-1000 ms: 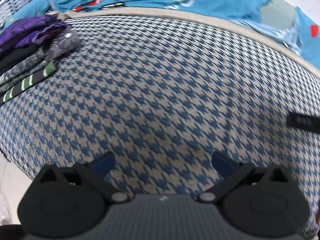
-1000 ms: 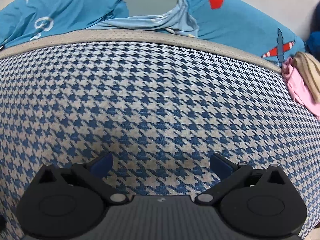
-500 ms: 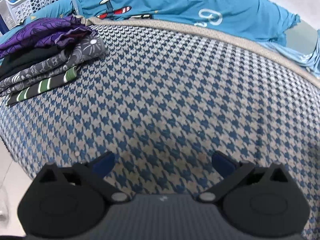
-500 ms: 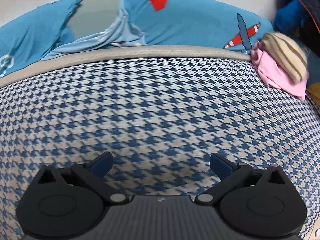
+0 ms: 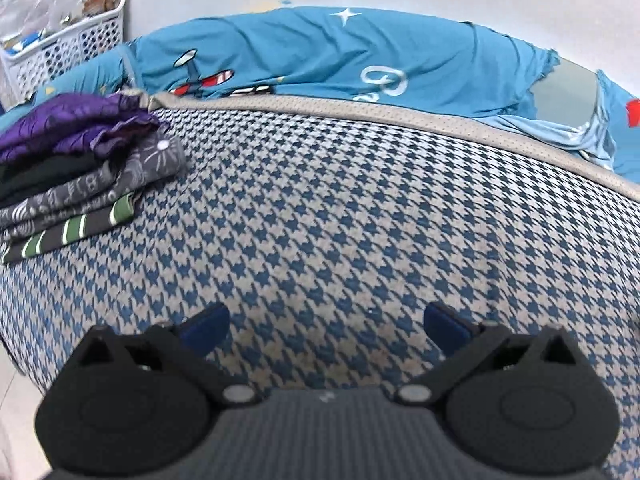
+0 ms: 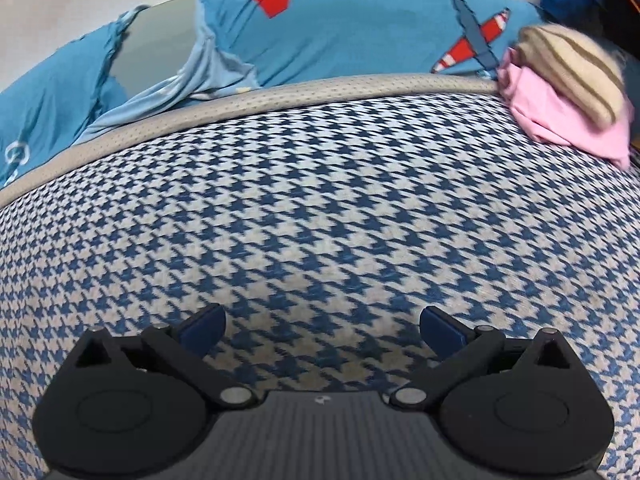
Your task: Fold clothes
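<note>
1. Your pink garment (image 6: 568, 120) and striped knit (image 6: 572, 72) at 2 o'clock are blurred and cut off.
2. The folded stack (image 5: 80, 176) sits at 10 o'clock on the houndstooth bed (image 5: 340, 220); blue bedding (image 5: 340, 52) lies beyond.
3. The white basket (image 5: 68, 52) holds clutter you can't make out.
4. Your left gripper (image 5: 326, 326) and right gripper (image 6: 322, 324) have jaws spread, holding nothing.

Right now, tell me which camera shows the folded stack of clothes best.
The left wrist view: the folded stack sits at its left edge on the houndstooth cover, purple piece on top, grey patterned and green-striped layers below. The right wrist view shows none of it, only unfolded pink and striped beige clothes at its right.
</note>
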`<state>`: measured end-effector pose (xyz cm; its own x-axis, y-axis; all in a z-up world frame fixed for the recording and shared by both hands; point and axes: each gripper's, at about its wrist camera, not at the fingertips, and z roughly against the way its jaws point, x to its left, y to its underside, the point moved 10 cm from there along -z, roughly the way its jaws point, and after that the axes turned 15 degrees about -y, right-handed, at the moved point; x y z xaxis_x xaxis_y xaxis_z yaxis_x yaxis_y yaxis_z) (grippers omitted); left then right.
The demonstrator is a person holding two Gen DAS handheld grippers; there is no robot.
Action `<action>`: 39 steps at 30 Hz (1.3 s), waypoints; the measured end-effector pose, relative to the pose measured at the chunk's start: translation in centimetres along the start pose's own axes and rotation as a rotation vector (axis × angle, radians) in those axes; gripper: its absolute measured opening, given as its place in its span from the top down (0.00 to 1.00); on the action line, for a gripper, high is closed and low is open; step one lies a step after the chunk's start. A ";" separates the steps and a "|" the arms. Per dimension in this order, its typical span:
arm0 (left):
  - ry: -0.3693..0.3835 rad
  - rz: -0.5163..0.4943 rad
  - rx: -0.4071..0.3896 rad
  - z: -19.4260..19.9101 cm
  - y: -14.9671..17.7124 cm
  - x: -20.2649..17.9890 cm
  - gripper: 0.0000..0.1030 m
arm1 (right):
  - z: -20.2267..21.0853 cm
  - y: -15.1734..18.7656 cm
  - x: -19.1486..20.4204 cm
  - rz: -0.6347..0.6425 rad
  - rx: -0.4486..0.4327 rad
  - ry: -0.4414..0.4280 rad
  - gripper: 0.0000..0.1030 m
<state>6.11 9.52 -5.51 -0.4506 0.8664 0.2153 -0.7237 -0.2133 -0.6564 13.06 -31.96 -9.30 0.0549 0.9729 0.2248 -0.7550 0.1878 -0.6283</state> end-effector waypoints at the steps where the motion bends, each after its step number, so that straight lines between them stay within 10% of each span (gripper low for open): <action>1: -0.002 -0.009 -0.012 0.1 -0.1 -0.1 0.00 | 0.1 0.0 -0.2 -0.001 0.001 0.002 0.00; 15: -0.148 -0.147 -0.214 2.4 -6.3 3.9 0.00 | 5.0 -4.0 -1.4 0.028 -0.100 -0.088 0.00; 31: -0.195 -0.094 -0.159 -0.6 -6.7 13.9 0.00 | 2.7 -3.0 -6.0 0.024 -0.010 -0.010 0.00; 39: -0.230 -0.140 -0.199 4.5 -4.4 17.5 0.00 | 4.0 -2.9 -6.8 -0.004 -0.043 0.007 0.00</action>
<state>-0.93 23.59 4.41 -0.4766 0.7514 0.4563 -0.6808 0.0130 -0.7324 12.21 -39.65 -6.00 0.0624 0.9730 0.2220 -0.7260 0.1969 -0.6589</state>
